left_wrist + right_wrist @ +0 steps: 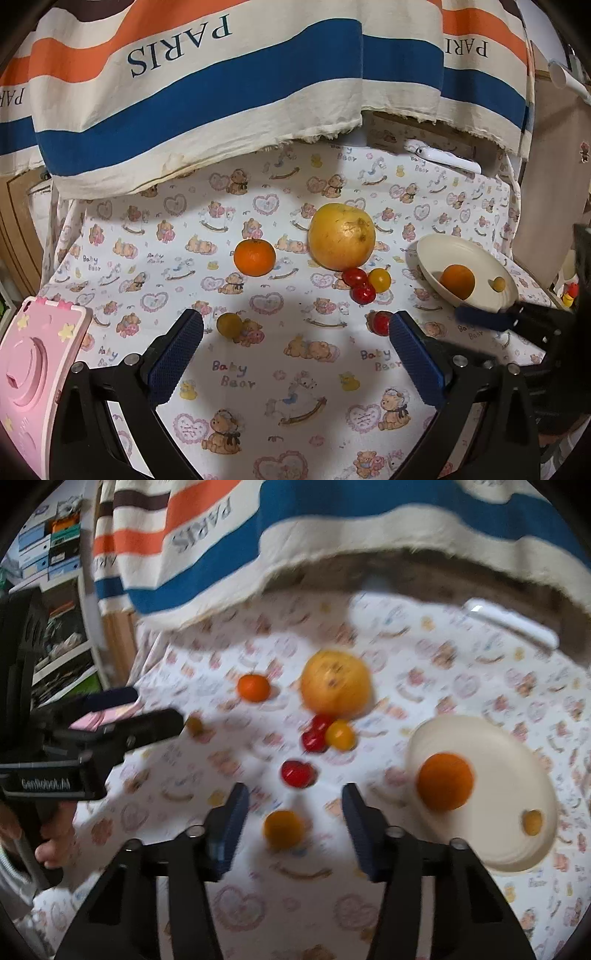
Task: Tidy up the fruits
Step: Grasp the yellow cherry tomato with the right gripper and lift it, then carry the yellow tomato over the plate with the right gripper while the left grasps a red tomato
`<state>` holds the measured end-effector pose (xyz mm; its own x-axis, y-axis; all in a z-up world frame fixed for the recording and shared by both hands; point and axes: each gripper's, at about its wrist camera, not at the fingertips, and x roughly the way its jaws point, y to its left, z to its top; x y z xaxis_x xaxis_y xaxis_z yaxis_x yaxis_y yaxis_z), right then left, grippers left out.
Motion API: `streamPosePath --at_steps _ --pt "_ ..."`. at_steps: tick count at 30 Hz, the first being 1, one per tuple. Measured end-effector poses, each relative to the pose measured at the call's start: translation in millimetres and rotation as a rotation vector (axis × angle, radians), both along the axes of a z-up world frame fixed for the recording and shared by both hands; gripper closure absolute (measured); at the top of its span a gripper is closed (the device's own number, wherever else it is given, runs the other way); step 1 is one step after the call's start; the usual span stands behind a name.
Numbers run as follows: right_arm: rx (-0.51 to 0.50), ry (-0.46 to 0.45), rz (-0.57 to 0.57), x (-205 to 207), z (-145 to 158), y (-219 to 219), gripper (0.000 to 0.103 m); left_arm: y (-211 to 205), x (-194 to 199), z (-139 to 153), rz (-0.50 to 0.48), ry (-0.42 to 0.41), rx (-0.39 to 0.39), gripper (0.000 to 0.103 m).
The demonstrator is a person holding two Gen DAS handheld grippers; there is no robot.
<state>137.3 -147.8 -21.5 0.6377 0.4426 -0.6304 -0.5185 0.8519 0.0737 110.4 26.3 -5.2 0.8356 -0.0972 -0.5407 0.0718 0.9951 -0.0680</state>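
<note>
left claw [295, 332]: open, empty | plate [436, 251]: orange [459, 281] inside

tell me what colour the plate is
Cream white, plain with no pattern; the plate shows sharpest in the left wrist view.

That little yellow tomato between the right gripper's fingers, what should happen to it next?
Probably ease the right gripper forward and shut it on the yellow tomato. Its jaws are open with the tomato lying loose between them, and the plate nearby already holds an orange.
</note>
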Motion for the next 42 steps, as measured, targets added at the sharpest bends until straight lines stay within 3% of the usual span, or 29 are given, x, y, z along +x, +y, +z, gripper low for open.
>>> streamPosePath --at_steps 2,11,16,20,23,27,29,31,33,35,42 --pt "0.003 0.04 0.018 3.2 -4.1 2.0 0.062 -0.4 0.2 -0.8 0.001 0.005 -0.001 0.003" --pt "-0.002 0.155 0.042 17.4 -19.8 6.0 0.065 -4.0 -0.2 -1.7 0.0 0.004 0.015 0.003" --pt "-0.029 0.2 0.054 21.5 -27.2 10.1 0.074 -3.4 0.0 -1.5 0.01 -0.001 0.029 0.003" --pt "-0.035 0.162 0.034 17.3 -22.9 7.5 0.074 -2.3 -2.4 -0.5 0.012 -0.017 0.041 0.003" --pt "-0.031 0.073 -0.012 11.5 -10.8 0.2 0.074 -3.1 -4.6 1.1 0.03 -0.05 0.073 0.003" --pt "-0.004 -0.015 -0.102 8.7 2.7 -16.1 0.074 -4.0 -1.4 3.7 -0.037 -0.001 -0.01 0.003" --pt "0.012 -0.047 -0.151 9.5 8.7 -26.0 0.074 -9.2 -0.8 6.7 -0.048 0.001 -0.011 0.007" --pt "0.023 -0.059 -0.17 11.0 13.3 -32.9 0.074 -17.2 3.8 7.7 -0.073 0.042 -0.003 0.017" --pt "0.034 -0.068 -0.195 11.5 17.4 -40.5 0.074 -26.6 14.5 5.7 -0.101 0.132 -0.001 0.027" --pt "0.057 -0.063 -0.218 13.2 20.0 -49.1 0.074 -37.1 23.6 4.3 -0.134 0.182 -0.007 0.031" --pt "0.095 -0.065 -0.284 19.5 24.7 -69.6 0.074 -75.7 45.6 -4.4 -0.162 0.243 0.063 0.038"
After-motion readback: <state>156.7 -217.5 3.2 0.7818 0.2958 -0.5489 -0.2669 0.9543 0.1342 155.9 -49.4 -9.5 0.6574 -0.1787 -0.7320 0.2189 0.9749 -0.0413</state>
